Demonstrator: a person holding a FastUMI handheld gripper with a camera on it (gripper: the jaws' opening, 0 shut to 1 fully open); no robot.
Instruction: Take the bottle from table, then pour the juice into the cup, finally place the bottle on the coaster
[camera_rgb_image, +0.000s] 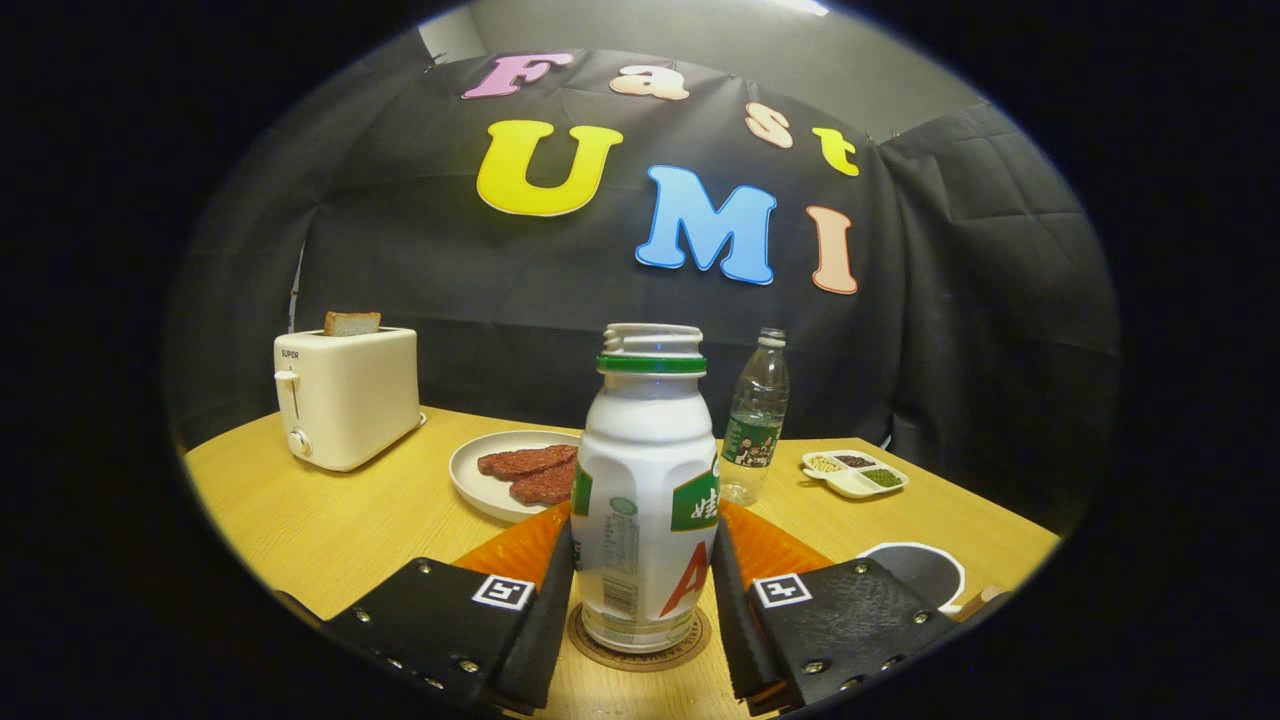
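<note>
Looks like the last step is basically there: the bottle (648, 500) stands upright on the coaster (640, 645), cap off. The gripper (642, 600) has a finger on each side of it, right at the bottle's sides, but I can't tell if they're pressing. The cup (925, 575) sits off to the right on the counter (320, 520). Only letting go is left, I'd say.

Two bottles (647, 495) (755, 420), one toaster (347, 397), perhaps one cup (925, 572)

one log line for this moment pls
claw: around bottle, grip unclear | bottle: upright on coaster | cup: beside claw | stage: placing
</note>
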